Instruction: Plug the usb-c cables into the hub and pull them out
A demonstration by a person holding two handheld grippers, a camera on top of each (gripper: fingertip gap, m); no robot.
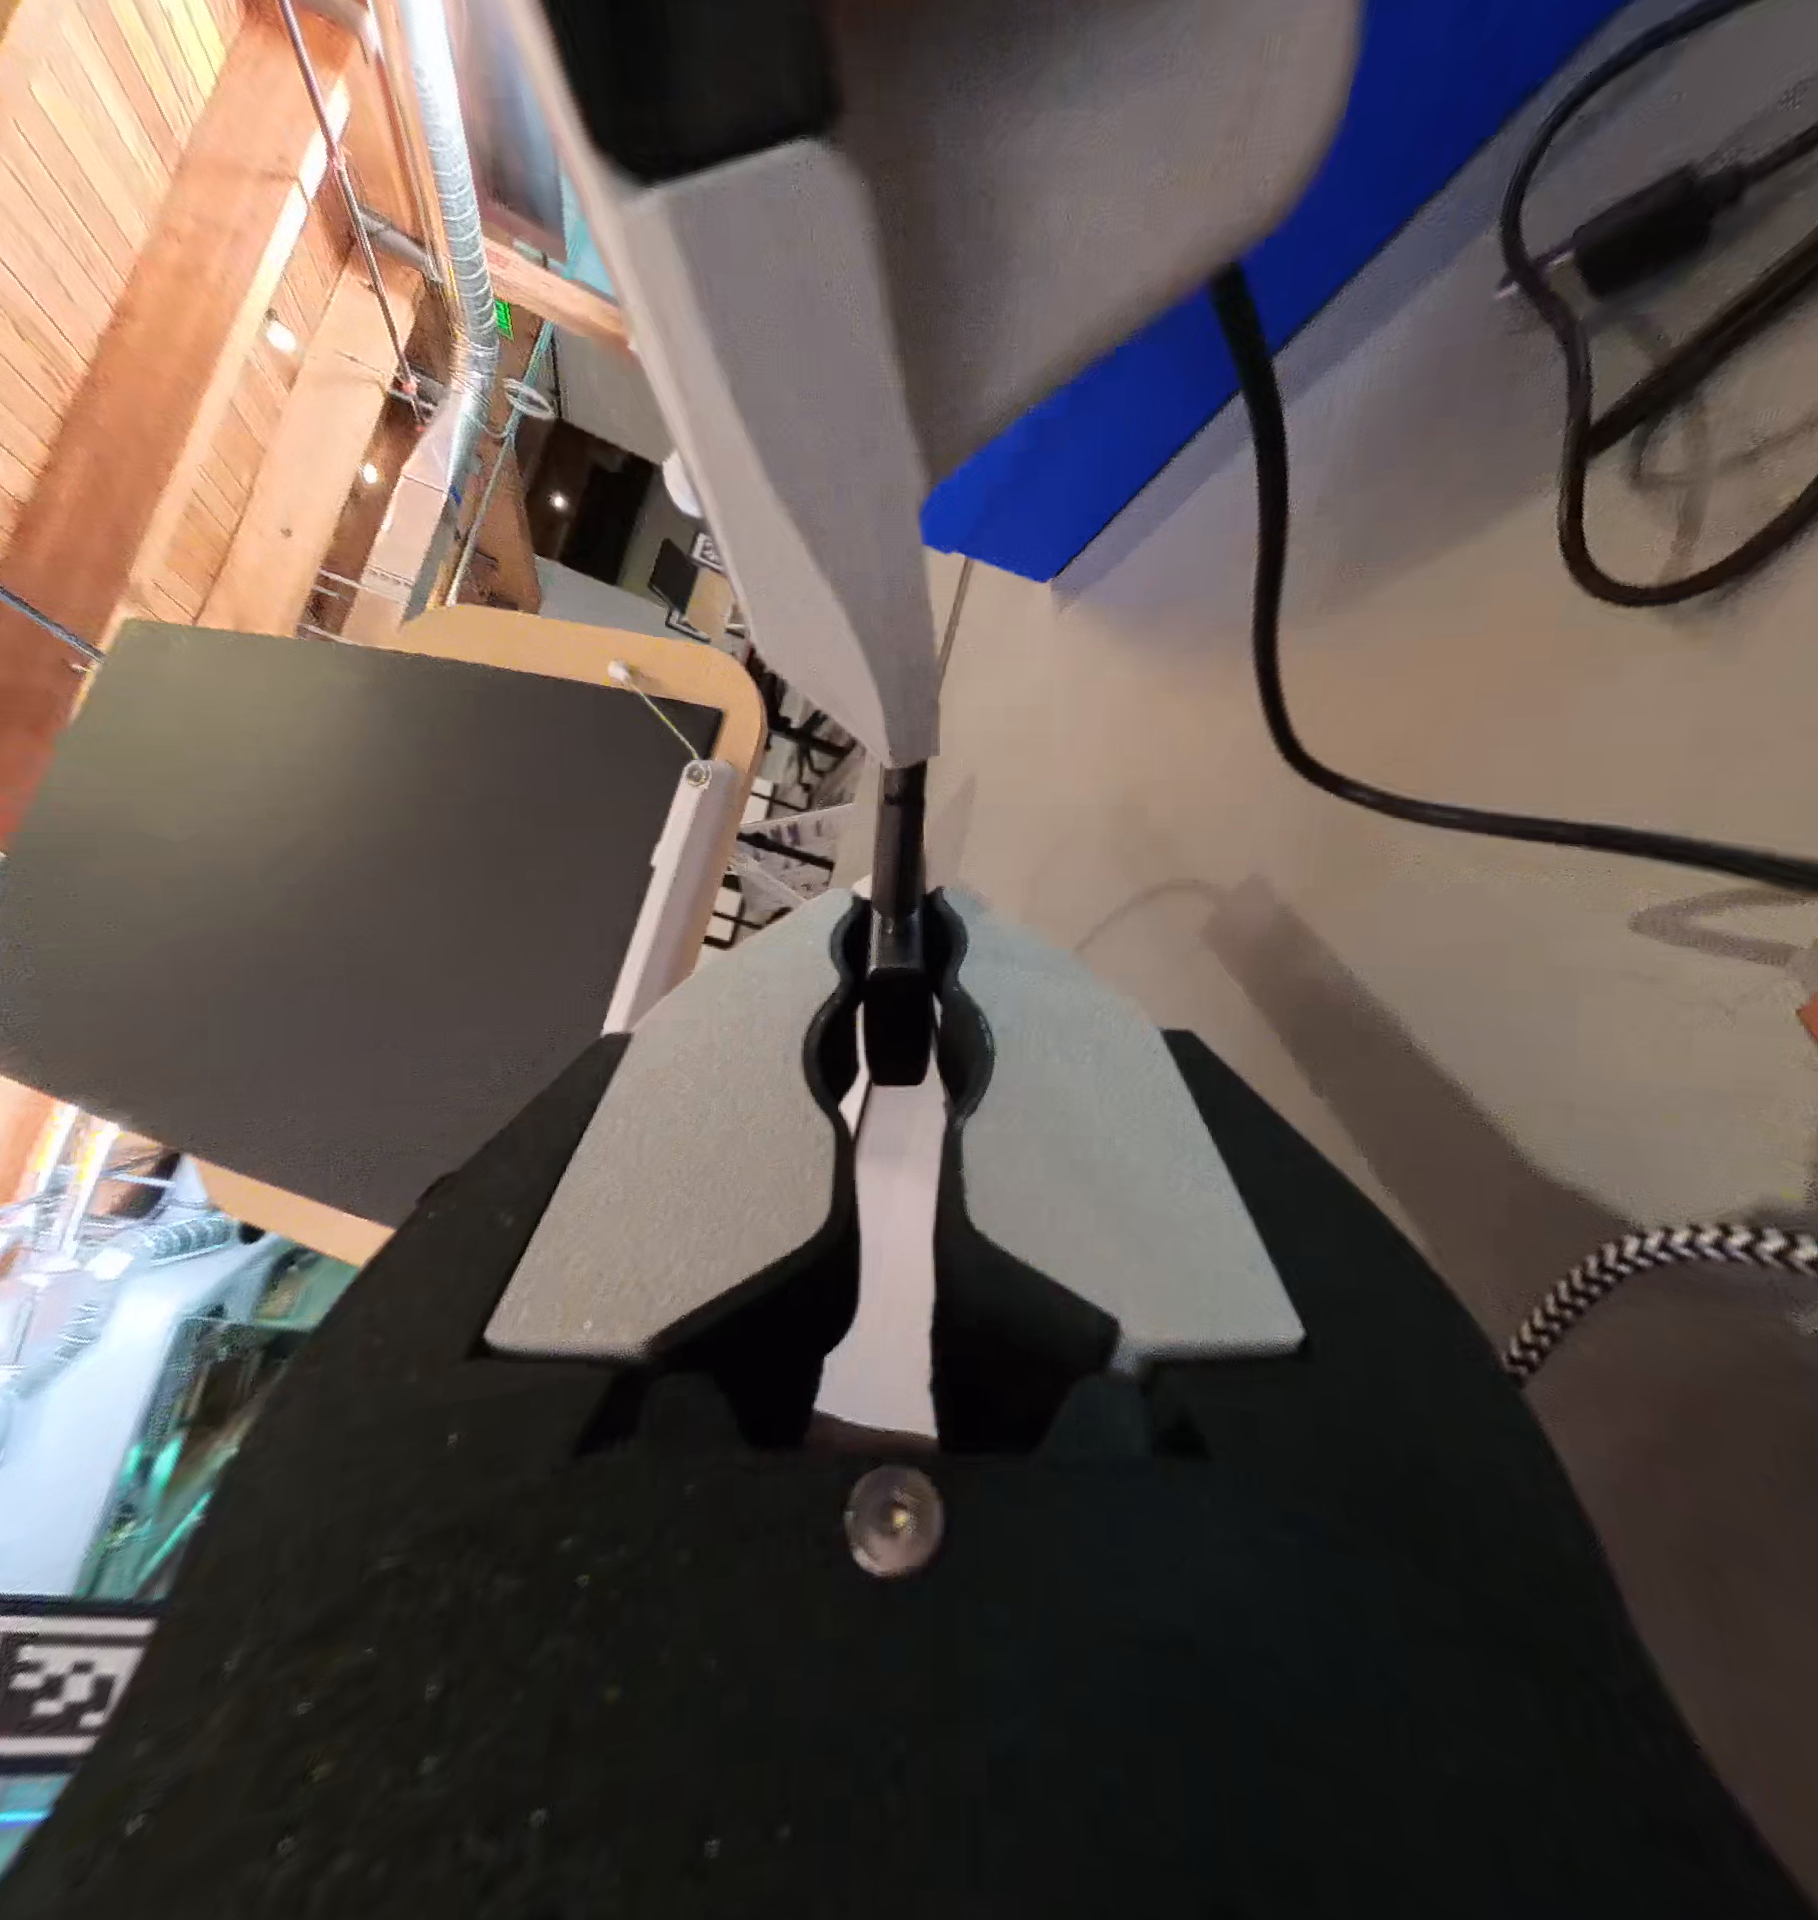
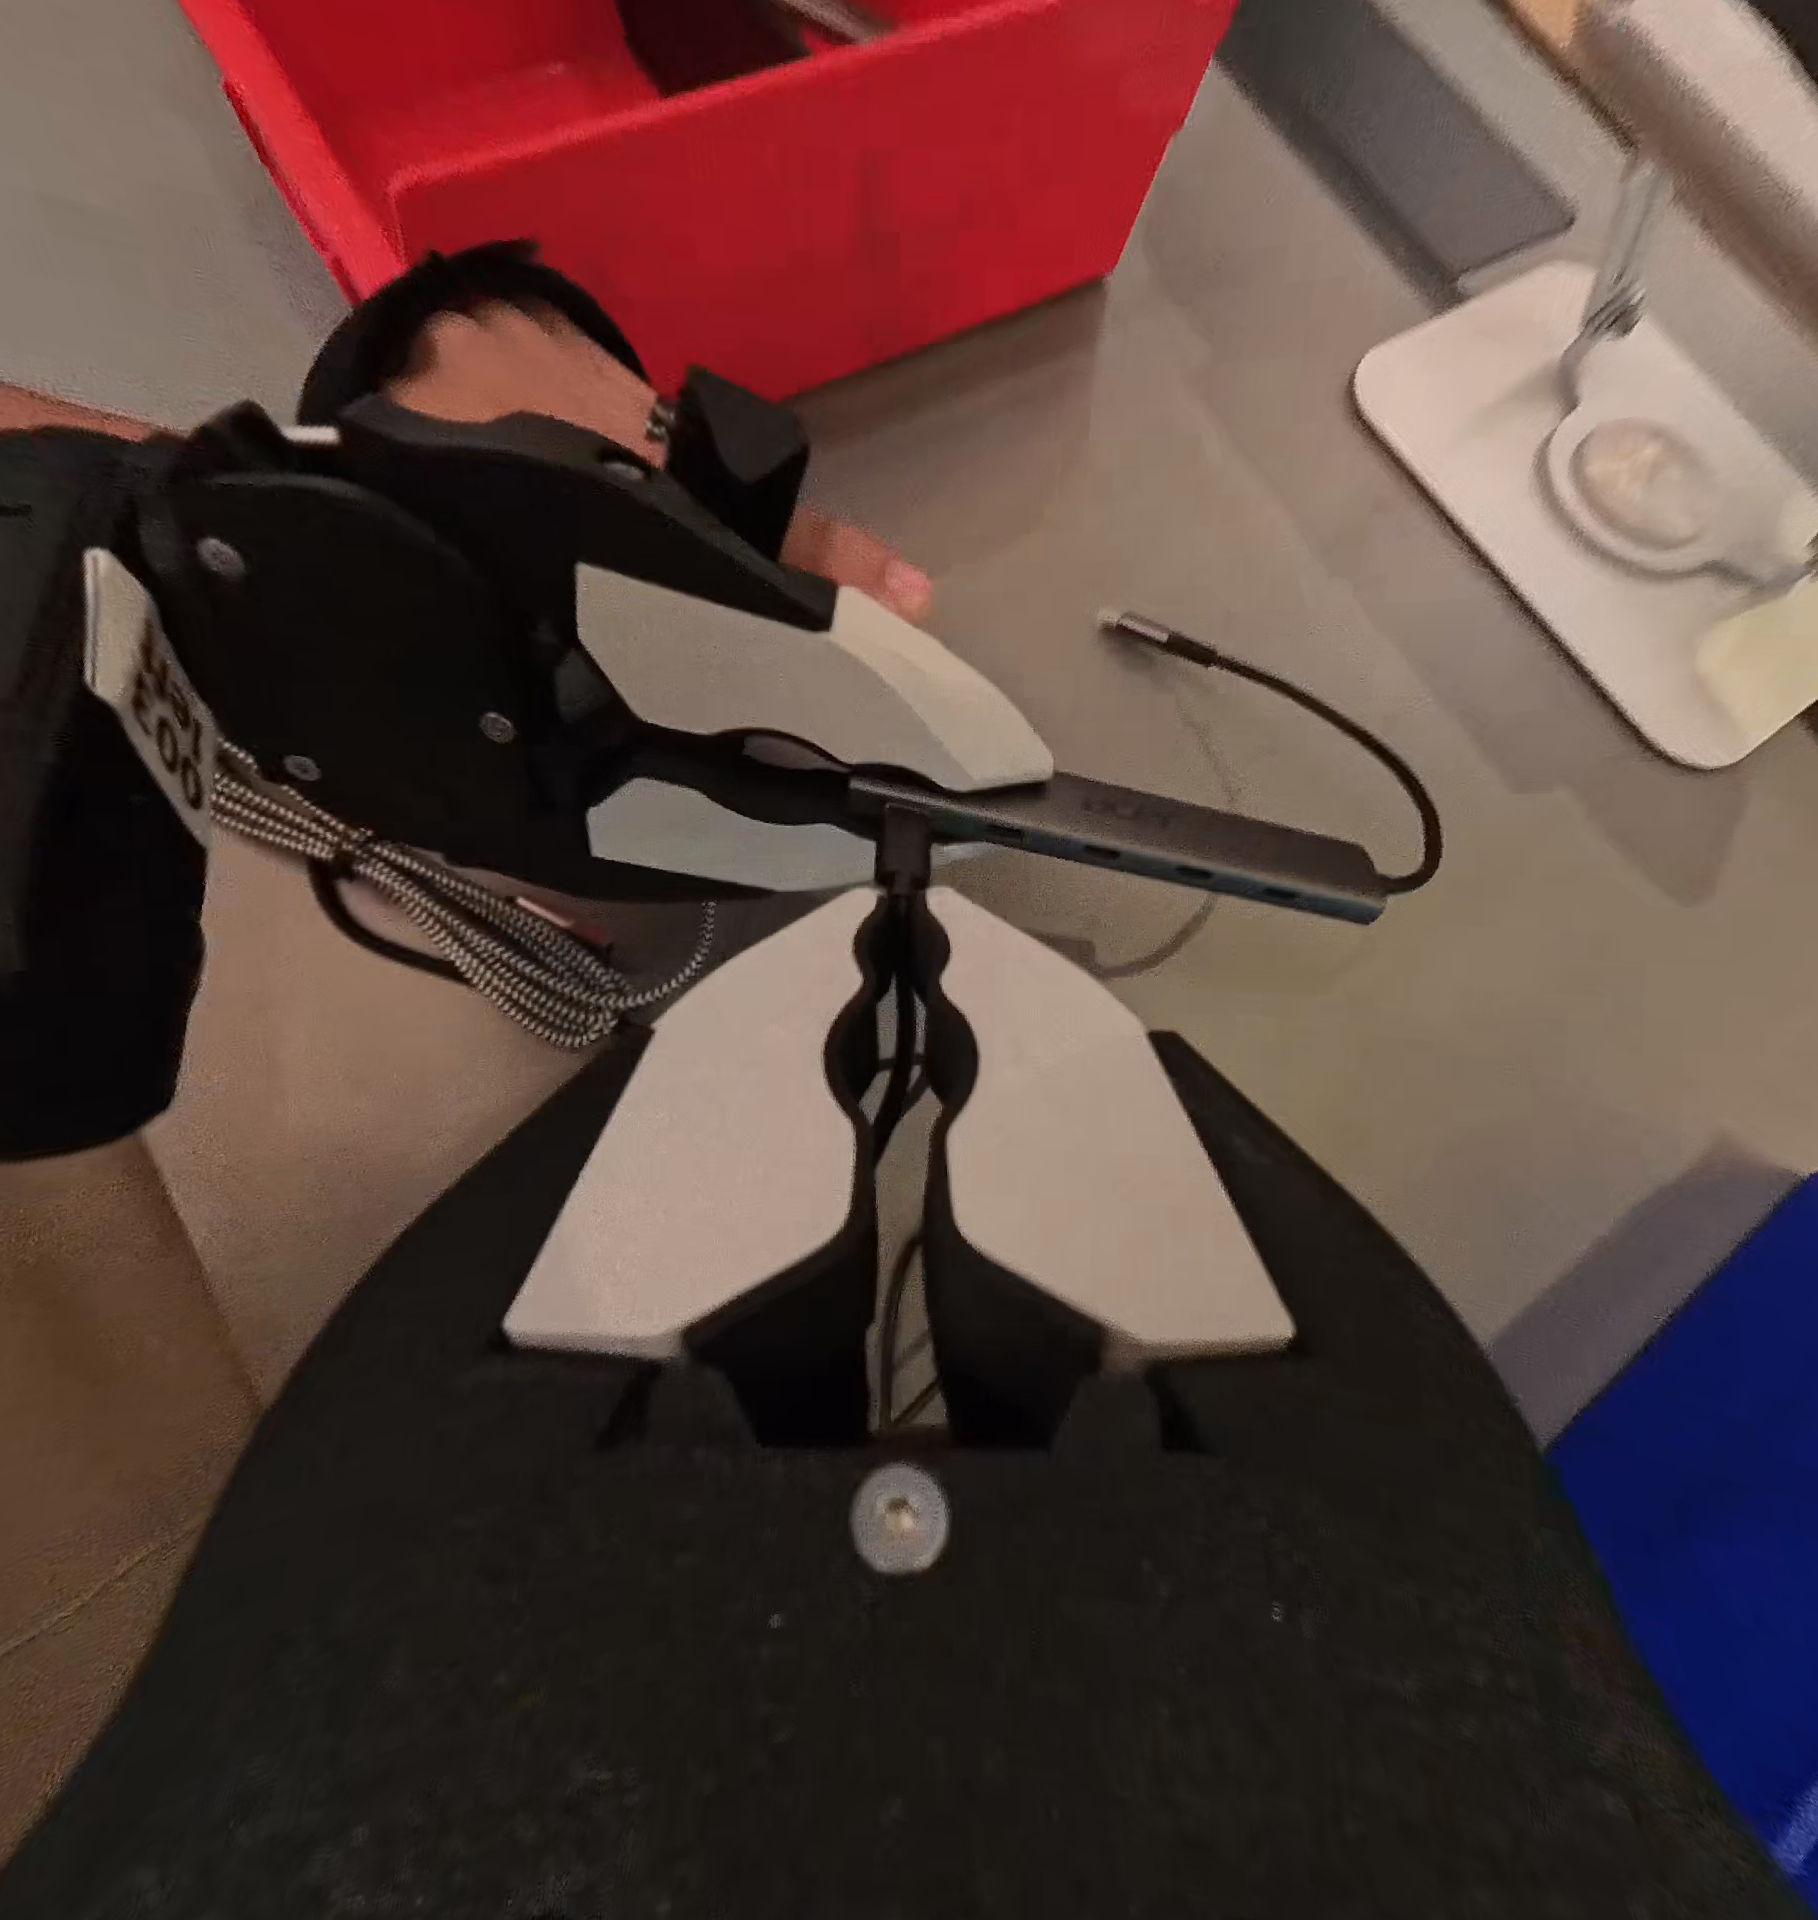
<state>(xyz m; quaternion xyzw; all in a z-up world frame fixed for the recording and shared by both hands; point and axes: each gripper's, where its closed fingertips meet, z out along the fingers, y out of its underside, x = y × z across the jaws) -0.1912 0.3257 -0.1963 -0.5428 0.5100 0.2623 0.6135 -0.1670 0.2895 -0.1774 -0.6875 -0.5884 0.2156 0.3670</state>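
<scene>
A slim grey hub is held in the air above the table. My left gripper is shut on the hub's near end; it also shows in the right wrist view, coming in from the left. My right gripper is shut on a black usb-c cable just behind its plug. The plug sits in a port on the hub's side edge. In the left wrist view the right gripper comes down from above with the plug. The hub's own short cable ends in a loose connector.
A red box stands at the back, and a blue box at the right, also in the left wrist view. A white stand base is at the far right. Loose black cables and a braided cable lie on the grey table.
</scene>
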